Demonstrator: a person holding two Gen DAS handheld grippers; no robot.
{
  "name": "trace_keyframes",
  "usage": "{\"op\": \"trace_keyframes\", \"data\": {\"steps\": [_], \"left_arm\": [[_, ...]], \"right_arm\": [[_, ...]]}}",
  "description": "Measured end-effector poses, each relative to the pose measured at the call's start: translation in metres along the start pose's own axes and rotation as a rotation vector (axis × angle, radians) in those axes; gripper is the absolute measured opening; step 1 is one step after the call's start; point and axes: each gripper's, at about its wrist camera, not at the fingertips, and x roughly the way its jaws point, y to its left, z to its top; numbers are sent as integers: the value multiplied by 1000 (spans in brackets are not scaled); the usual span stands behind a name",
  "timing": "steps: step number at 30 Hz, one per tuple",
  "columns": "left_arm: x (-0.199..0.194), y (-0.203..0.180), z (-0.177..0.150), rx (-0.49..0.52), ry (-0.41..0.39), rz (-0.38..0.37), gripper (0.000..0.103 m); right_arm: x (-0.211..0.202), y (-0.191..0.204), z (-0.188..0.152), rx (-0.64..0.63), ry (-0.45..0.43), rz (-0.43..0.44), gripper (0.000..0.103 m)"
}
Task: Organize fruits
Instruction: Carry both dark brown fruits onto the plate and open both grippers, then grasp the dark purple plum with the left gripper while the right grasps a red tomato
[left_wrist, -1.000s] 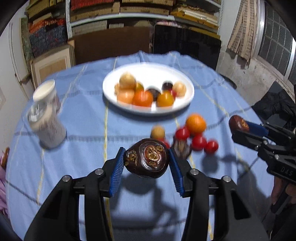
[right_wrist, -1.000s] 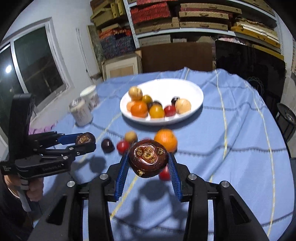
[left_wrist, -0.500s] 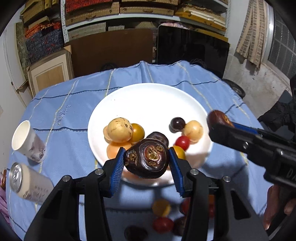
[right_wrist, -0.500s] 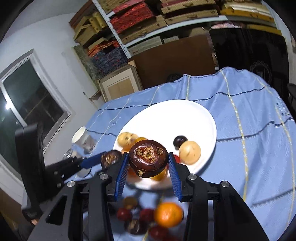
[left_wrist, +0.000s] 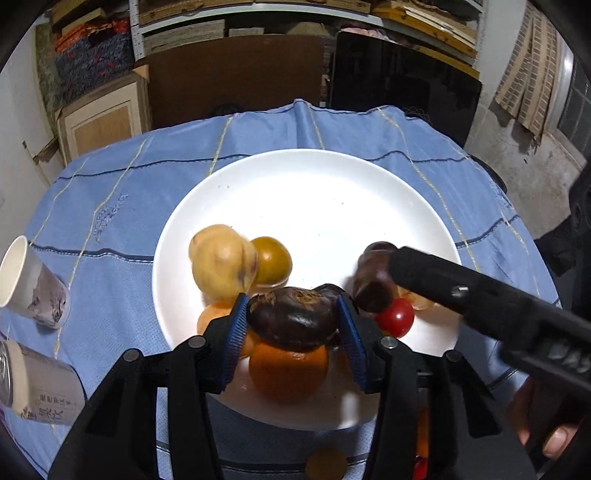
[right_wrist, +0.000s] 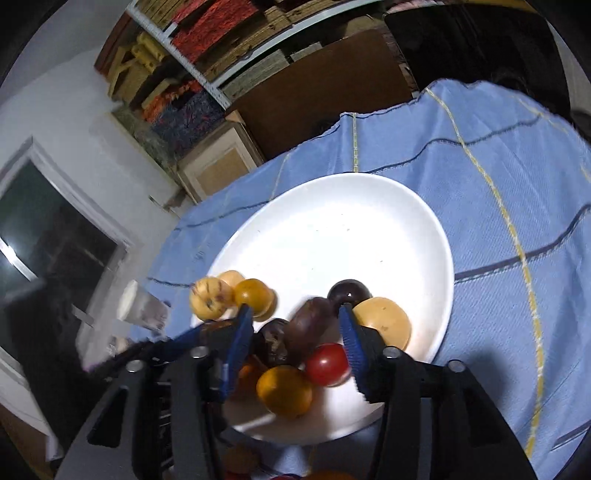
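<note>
A white plate (left_wrist: 314, 206) (right_wrist: 332, 229) on the blue cloth holds several fruits. My left gripper (left_wrist: 291, 325) sits over the plate's near side; its jaws have spread and a dark brown fruit (left_wrist: 293, 319) still sits between the pads, above an orange (left_wrist: 288, 373). My right gripper (right_wrist: 295, 328) is open over the plate. Its dark brown fruit (right_wrist: 308, 328) lies blurred and tilted between the pads, touching neither, among a red tomato (right_wrist: 328, 363), an orange fruit (right_wrist: 284, 389) and a tan fruit (right_wrist: 384, 319). The right gripper also shows at the right of the left wrist view (left_wrist: 373, 280).
A paper cup (left_wrist: 33, 288) and a can (left_wrist: 37, 384) lie at the table's left edge. Loose fruits (left_wrist: 325, 465) lie on the cloth in front of the plate. The plate's far half (left_wrist: 317, 184) is bare. Shelves and boxes stand behind the table.
Both grippers moved forward and down over the plate. The right gripper opened and let its dark fruit drop among the plate's fruits. The left fruit has turned between the widened pads.
</note>
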Motion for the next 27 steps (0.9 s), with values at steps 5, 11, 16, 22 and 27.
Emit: {"op": "trace_keyframes", "data": {"steps": [5,11,16,22,27], "left_arm": [[-31,1,-5,17,-69,18,62],[-71,3,-28,37,-120,11,67],[-93,8,-61,46,-122,3,68],[-104,12,-110,80,-116,35,72],[-106,21,-136,73,-90,43,72]], "right_arm": [[-23,-1,-9,-4,-19,19,60],[-62,-7,-32,-10,-37,11,64],[-88,-6,-60,-50,-46,-35,69],[-99,5,-100,-110,-32,-55,70],[-101,16,-127,-167,-19,-78,70]]}}
